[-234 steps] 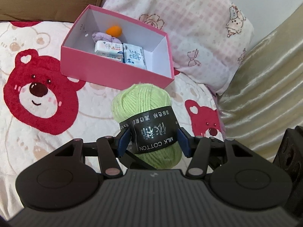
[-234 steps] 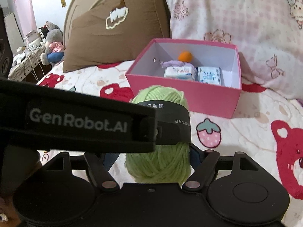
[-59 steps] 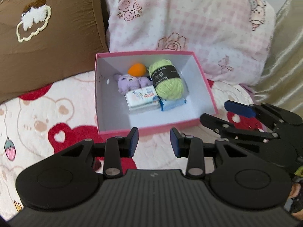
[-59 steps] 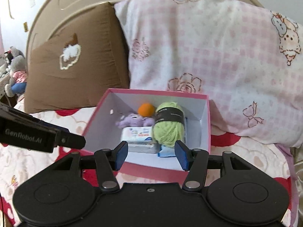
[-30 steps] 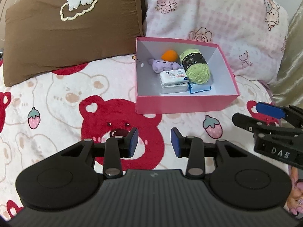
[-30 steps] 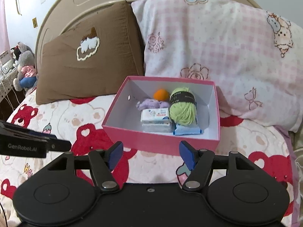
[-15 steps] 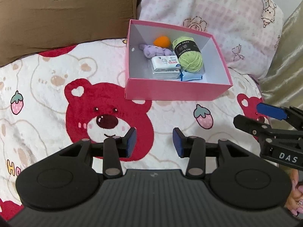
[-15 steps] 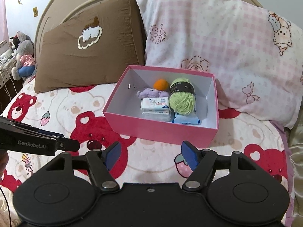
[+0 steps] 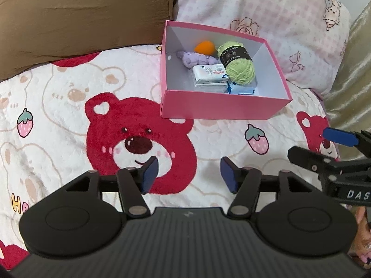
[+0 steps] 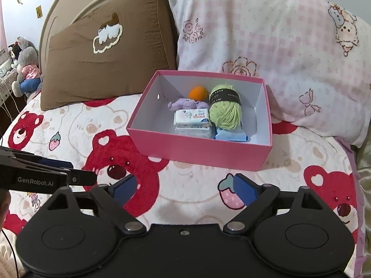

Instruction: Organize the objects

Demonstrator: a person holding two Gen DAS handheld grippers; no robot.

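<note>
1. The blanket [image 9: 58, 115], white with red bears and strawberries, fills the lower and middle part of both views.
2. A pink checked pillow [image 10: 278, 46] takes the upper right of the right wrist view; a brown pillow [image 10: 104, 64] leans beside it at upper left.
3. The pink box [image 10: 197, 148] sits on the blanket at the centre of the right wrist view, and at upper centre-right of the left wrist view, its far edge against the pink pillow.
4. The left gripper [image 9: 189, 173] fills the bottom of its own view. Its jaws have just been opening and stand apart with only blanket between them, well short of the box.
5. The right gripper [image 10: 184, 186] fills the bottom of its own view. Its jaws have also just been opening and stand wide, with nothing between them.
6. The green yarn [image 10: 225, 110], black band round it, lies in the right half of the box.
7. A white packet [image 10: 192, 117] lies just left of the yarn, on another packet.
8. A blue packet [image 10: 231, 136] lies under the yarn's near end.
9. A purple toy [image 10: 185, 104] lies behind the white packet.
10. An orange ball [image 10: 198, 92] rests at the back wall, touching the toy.
</note>
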